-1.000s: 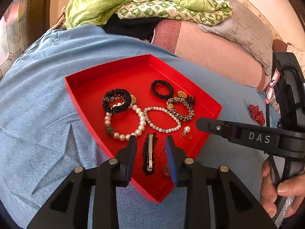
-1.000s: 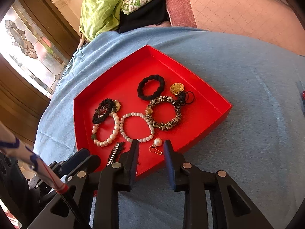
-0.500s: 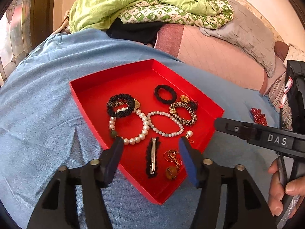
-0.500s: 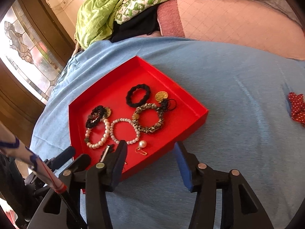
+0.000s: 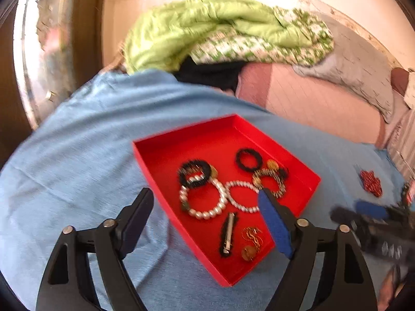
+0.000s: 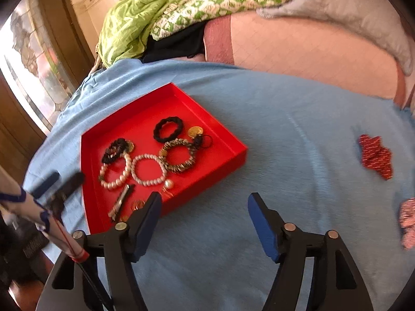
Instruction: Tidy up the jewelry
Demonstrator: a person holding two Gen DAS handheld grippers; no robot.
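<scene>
Opening wide and holding nothing, both claws, left claw (image 5: 207, 217) and right claw (image 6: 203, 223), next need the red bow (image 6: 376, 156) for the tray (image 6: 220, 165).

Pale blue bedspread (image 6: 298, 119), crumpled green quilt (image 6: 145, 10) (heaped by the wall), sunlit patterned-glass window (image 6: 33, 59) left

The right gripper (image 6: 203, 223) is hovering with jaws just opening, nothing between them, over the blue bedsheet (image 6: 285, 134). The red tray (image 6: 233, 155) is lying at ten o'clock, holding pearl bracelets (image 6: 149, 169); a red bow (image 6: 376, 156) is lying at two o'clock.
</scene>
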